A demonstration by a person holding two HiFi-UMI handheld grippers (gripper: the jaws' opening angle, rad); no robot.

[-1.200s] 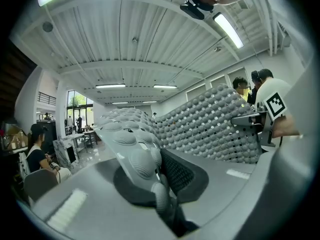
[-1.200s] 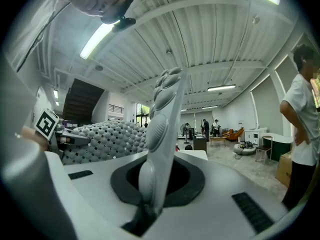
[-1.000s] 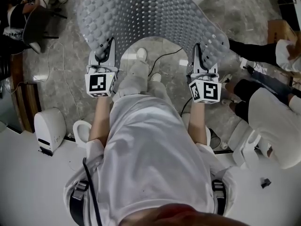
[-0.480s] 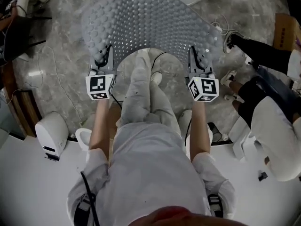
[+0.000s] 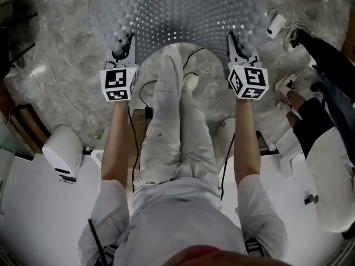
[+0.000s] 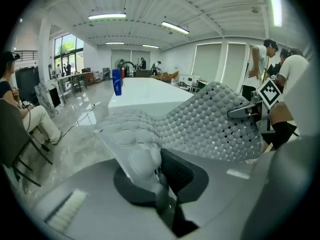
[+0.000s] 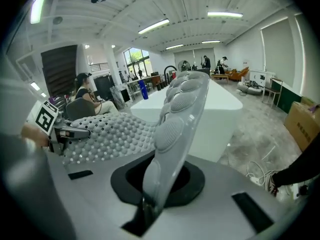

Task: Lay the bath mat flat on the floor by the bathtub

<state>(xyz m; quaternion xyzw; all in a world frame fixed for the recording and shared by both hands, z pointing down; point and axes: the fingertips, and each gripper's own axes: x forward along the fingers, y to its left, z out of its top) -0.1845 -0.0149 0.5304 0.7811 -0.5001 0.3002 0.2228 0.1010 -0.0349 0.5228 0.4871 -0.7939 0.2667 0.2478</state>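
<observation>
The grey, bubble-textured bath mat hangs spread between my two grippers, above the marble floor in front of the person's legs. My left gripper is shut on the mat's near left corner, and my right gripper is shut on its near right corner. In the left gripper view the mat stretches away to the right gripper, with its edge pinched between my jaws. In the right gripper view the mat's edge stands upright in the jaws. The white bathtub lies beyond the mat.
A blue bottle stands on the tub's rim. A white power strip and cables lie on the floor at the right, near a standing person. A white device sits at the left. Someone sits on a chair.
Both grippers have gone down and forward together, carrying the mat from chest height toward the floor. The arms are now stretched out and the mat hangs lower.
</observation>
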